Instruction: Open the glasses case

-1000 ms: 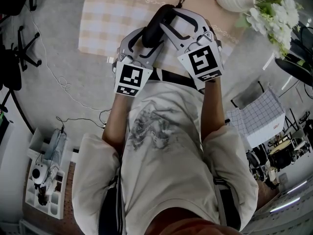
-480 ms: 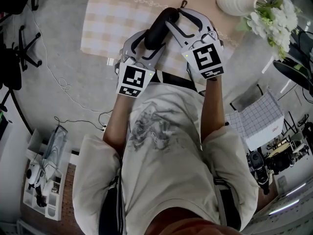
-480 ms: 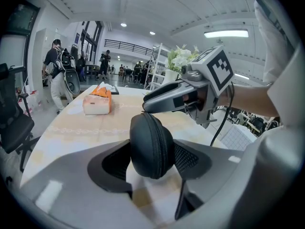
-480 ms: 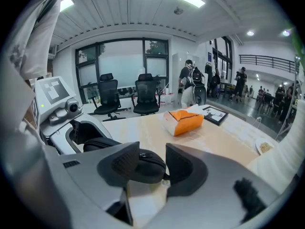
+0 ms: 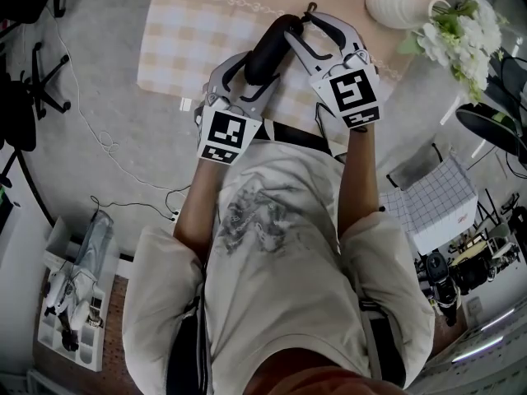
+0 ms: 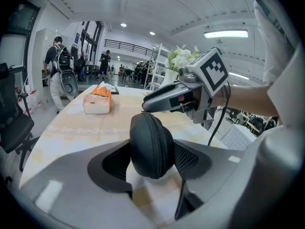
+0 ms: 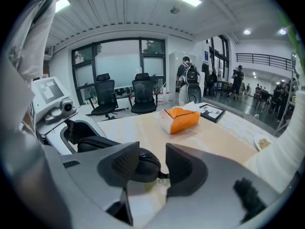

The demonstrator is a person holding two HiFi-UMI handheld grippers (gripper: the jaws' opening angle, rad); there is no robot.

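The black zipped glasses case (image 5: pixel 265 49) is held above the checked tablecloth (image 5: pixel 185 35), its long axis pointing away from me. My left gripper (image 5: pixel 259 76) is shut on its near end; in the left gripper view both pads press the case (image 6: pixel 151 144) from the sides, zip seam facing up. My right gripper (image 5: pixel 303 25) reaches the case's far end from the right. In the right gripper view its jaws stand apart around that end of the case (image 7: pixel 145 168), and the small zipper pull (image 7: pixel 164 176) hangs in the gap, not pinched. The right gripper (image 6: pixel 164 99) also shows beyond the case.
An orange and white tissue box (image 7: pixel 181 119) sits farther along the table. A white vase (image 5: pixel 399 2) with white flowers (image 5: pixel 461 31) stands at the table's far right. Office chairs (image 7: pixel 143 94) and standing people are behind the table.
Both grippers and the case sit slightly higher in the head view; the right gripper has edged a little toward the case's far end. The left grip is unchanged.
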